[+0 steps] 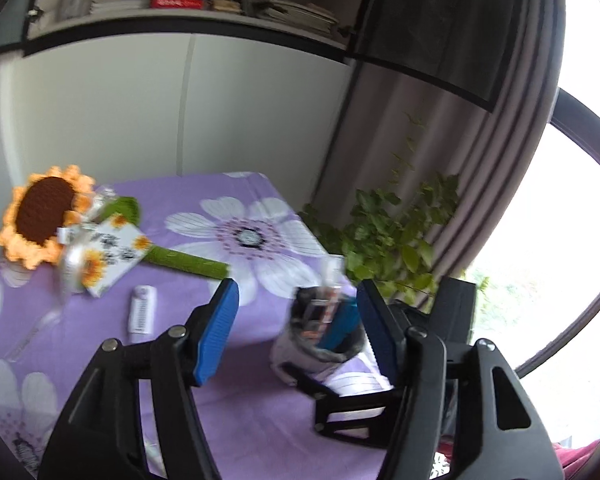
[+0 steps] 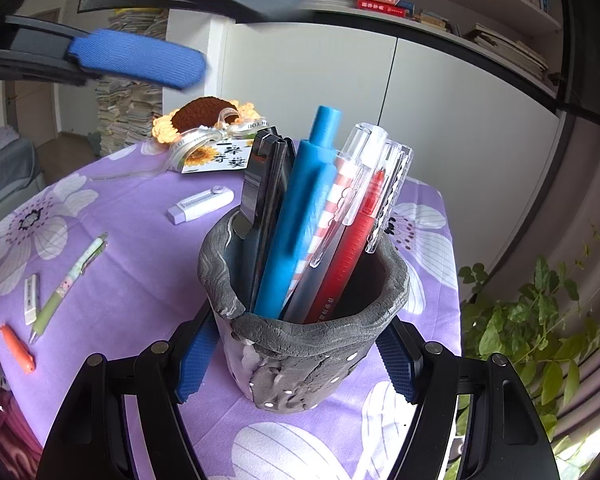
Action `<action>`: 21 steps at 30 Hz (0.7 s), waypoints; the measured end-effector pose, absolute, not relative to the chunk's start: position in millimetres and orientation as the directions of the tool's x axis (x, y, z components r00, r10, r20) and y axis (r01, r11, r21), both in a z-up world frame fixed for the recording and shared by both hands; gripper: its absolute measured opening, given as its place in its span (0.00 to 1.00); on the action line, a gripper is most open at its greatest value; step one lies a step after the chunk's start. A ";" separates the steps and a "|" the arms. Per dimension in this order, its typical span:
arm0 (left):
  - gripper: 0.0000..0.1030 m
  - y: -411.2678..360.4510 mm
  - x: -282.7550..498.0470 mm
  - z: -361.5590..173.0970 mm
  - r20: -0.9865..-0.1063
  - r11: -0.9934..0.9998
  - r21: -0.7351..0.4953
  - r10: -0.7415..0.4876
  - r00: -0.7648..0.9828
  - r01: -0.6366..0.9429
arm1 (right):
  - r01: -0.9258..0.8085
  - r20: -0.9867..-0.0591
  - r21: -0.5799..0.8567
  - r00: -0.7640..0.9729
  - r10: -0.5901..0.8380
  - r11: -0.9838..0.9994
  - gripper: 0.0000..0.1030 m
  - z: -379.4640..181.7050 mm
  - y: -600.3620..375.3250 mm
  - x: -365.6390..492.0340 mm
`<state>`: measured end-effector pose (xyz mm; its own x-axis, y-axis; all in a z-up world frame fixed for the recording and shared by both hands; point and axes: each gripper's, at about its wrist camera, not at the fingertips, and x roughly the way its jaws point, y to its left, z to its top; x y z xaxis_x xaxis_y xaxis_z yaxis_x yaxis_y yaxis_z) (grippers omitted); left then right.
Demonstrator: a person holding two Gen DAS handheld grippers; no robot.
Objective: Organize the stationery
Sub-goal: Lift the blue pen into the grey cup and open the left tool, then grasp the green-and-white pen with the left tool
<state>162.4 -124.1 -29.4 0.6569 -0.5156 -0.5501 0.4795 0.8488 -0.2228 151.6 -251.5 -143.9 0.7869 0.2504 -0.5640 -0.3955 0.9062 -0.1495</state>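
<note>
A grey clay pen holder (image 2: 300, 344) stands on the purple flowered cloth, and my right gripper (image 2: 295, 344) is shut on its sides. It holds a blue pen (image 2: 300, 220), a red pen (image 2: 352, 248), a striped pen and a black one. My left gripper (image 1: 295, 286) is open with nothing between its blue pads. It hovers above the pen holder (image 1: 320, 340), and one of its pads (image 2: 135, 58) shows at the top left of the right wrist view. Loose on the cloth are a white eraser (image 2: 199, 204), a green pen (image 2: 67, 284), a small white piece (image 2: 31, 294) and an orange piece (image 2: 17, 348).
A crocheted sunflower (image 1: 39, 216) with a ribboned card lies at the far left of the table. The table's right edge runs close by the holder, with a leafy plant (image 1: 388, 240) and a curtain beyond it. White cabinets and bookshelves stand behind.
</note>
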 end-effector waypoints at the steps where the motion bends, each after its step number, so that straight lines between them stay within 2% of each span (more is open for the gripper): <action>1: 0.58 -114.6 162.1 -29.0 -0.555 0.867 -0.217 -0.487 0.674 0.449 | -0.395 -0.564 -0.150 0.787 0.250 0.906 0.71 -143.9 -251.1 151.5; 5: 0.58 -67.8 172.9 -45.5 -0.632 0.931 -0.248 -0.364 0.684 0.267 | -0.395 -0.564 -0.150 0.787 0.250 0.906 0.71 -143.9 -251.0 151.5; 10: 0.55 -26.3 186.1 -91.0 -0.773 0.967 -0.247 -0.239 0.588 0.069 | -0.395 -0.564 -0.150 0.787 0.250 0.906 0.71 -143.9 -251.1 151.6; 14: 0.44 -18.2 192.5 -129.6 -0.869 0.972 -0.237 -0.213 0.447 0.003 | -0.395 -0.564 -0.149 0.787 0.250 0.906 0.71 -143.9 -250.9 151.5; 17: 0.35 -19.2 198.2 -147.4 -0.898 0.965 -0.259 -0.231 0.375 -0.027 | -0.395 -0.564 -0.150 0.787 0.250 0.906 0.71 -143.9 -250.9 151.5; 21: 0.34 -26.6 200.4 -154.9 -0.916 0.972 -0.228 -0.197 0.351 -0.050 | -0.395 -0.564 -0.150 0.787 0.250 0.906 0.71 -143.9 -250.9 151.5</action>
<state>200.4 -26.6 -154.9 0.3510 -0.1966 -0.9155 -0.0499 0.9724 -0.2280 151.5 -250.9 -143.9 0.7870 0.2499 -0.5641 -0.3953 0.9062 -0.1500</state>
